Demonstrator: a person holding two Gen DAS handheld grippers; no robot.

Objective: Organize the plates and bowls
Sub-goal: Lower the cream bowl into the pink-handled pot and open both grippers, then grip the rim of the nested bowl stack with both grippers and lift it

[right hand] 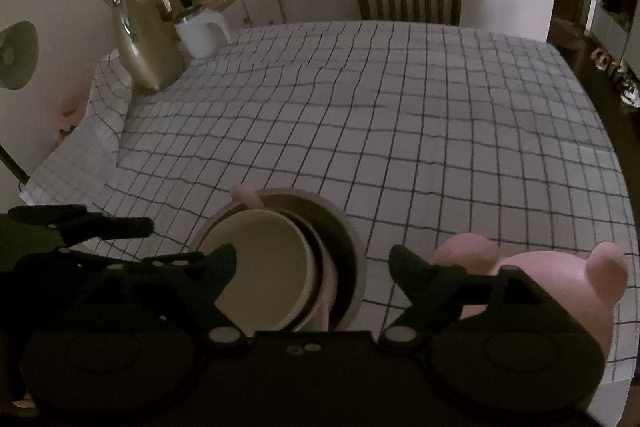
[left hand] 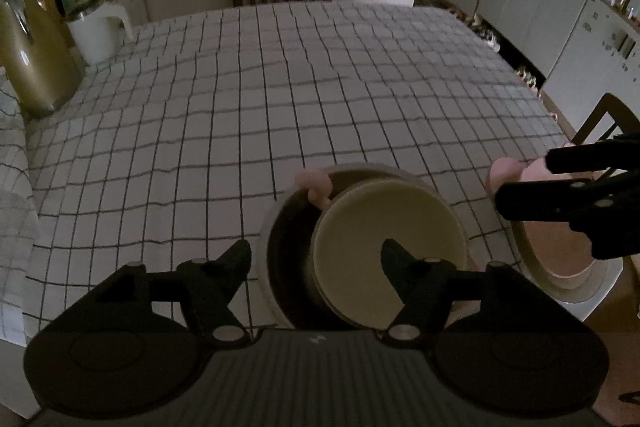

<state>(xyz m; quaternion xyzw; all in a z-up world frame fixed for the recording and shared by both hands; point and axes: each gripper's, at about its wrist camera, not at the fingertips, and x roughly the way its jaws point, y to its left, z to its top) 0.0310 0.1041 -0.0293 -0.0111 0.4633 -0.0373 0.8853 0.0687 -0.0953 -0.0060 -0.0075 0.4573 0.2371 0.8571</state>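
Table [left hand: 320, 99]: covered by a white cloth with a dark grid; most of its surface is bare. All the tableware sits at the near edge, toward the near right corner.

Grey bowl [left hand: 272, 267]: the widest dish, standing at the near edge directly ahead of the left tongs. It holds a stack of smaller dishes, which lean toward its right wall.

Cream bowl [left hand: 384, 251]: topmost of that stack, tilted and not seated flat. A pink ear [left hand: 314, 181] of a lower dish pokes above the grey rim at the far side.

Pink bear-shaped dish [right hand: 552, 283]: lies on the cloth just right of the grey bowl, apart from it, ears pointing to the far edge. It sits under and right of the right tongs.

Left tongs [left hand: 316, 259]: jaws wide, holding nothing, right tip over the cream bowl.

Right tongs [right hand: 314, 263]: jaws wide, holding nothing, spanning the gap between stack and pink dish.

Judgement: the right tongs are nearer the pink dish, which lies to their right; the left tongs are nearer the stack.
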